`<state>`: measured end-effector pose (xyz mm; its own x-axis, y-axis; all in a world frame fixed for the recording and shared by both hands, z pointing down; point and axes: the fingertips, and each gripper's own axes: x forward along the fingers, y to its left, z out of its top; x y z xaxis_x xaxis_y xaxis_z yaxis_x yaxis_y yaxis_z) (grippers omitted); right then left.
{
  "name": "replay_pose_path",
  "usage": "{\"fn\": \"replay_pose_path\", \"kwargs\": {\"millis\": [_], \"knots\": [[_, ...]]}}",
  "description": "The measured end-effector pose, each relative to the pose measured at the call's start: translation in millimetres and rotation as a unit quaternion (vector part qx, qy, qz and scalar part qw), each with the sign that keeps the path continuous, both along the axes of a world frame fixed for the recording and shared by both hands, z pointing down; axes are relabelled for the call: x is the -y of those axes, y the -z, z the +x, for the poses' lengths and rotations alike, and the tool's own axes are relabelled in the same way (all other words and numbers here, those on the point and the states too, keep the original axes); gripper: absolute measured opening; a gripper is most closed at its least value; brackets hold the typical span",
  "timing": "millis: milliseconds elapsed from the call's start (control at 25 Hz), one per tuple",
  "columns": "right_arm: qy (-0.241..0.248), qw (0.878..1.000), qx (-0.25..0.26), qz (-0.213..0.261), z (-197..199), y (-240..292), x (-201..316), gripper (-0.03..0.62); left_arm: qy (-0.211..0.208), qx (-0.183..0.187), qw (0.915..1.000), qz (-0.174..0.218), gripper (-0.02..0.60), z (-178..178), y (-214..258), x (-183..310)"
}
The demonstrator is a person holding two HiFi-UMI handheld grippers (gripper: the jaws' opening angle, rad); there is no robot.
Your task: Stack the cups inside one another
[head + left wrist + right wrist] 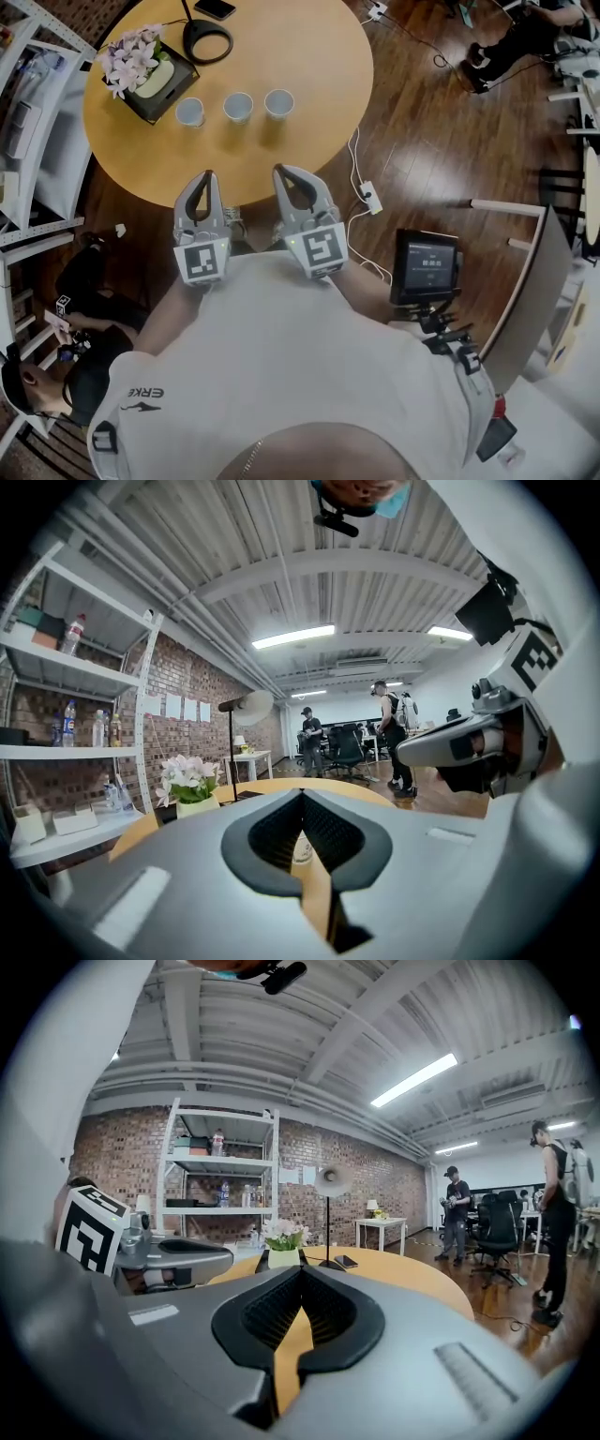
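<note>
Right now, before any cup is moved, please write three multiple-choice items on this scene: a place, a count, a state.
1. In the head view, the flowers are: A) left of the cups B) right of them C) between them
2. Cups on the table: A) two B) three C) five
3. The left gripper's fingers are: A) shut, empty B) wide open C) shut on a cup
Answers: 1 A, the flowers sit beyond the leftmost cup; 2 B, three stand in a row; 3 A, the fingers meet around nothing.
</note>
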<state>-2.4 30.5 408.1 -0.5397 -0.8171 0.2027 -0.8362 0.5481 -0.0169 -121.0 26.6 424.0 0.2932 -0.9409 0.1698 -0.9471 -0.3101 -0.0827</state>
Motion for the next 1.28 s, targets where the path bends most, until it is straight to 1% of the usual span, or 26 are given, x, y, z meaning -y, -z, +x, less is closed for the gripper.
{"fn": "replay_pose_path", "kwargs": {"millis": [120,240,400,520,680,840,1080,1280], "knots": [[-0.012,1.000,-0.005,-0.001,-18.4,-0.6,21.3,0.014,-0.009,-0.006,0.9999,-0.003,0.002,-18.1,-5.2,24.8],[-0.016,1.000,-0.022,-0.010,-42.1,-3.1,46.4,0.014,-0.017,-0.012,0.9997,-0.010,0.002,-40.7,-10.6,52.3],[-0.033,0.999,-0.017,-0.018,-75.4,-6.1,77.5,0.014,-0.031,-0.016,0.9992,-0.019,0.002,-68.6,-17.6,84.2],[-0.036,0.999,-0.024,-0.021,-94.1,-6.3,92.7,0.014,-0.043,-0.019,0.9987,-0.022,0.002,-82.4,-21.7,102.5],[-0.045,0.998,-0.023,-0.030,-107.8,-14.9,106.1,0.014,-0.053,-0.016,0.9980,-0.029,0.002,-92.4,-29.8,117.8],[-0.035,0.998,-0.022,-0.043,-116.0,-28.3,120.1,0.014,-0.048,-0.014,0.9977,-0.046,0.002,-97.3,-41.3,129.9],[-0.017,0.998,-0.024,-0.062,-124.7,-47.5,138.0,0.014,-0.037,-0.016,0.9978,-0.053,0.002,-99.8,-54.2,142.9],[-0.006,0.997,-0.030,-0.077,-127.5,-57.2,140.0,0.014,-0.032,-0.001,0.9969,-0.071,0.002,-104.6,-81.4,145.8]]}}
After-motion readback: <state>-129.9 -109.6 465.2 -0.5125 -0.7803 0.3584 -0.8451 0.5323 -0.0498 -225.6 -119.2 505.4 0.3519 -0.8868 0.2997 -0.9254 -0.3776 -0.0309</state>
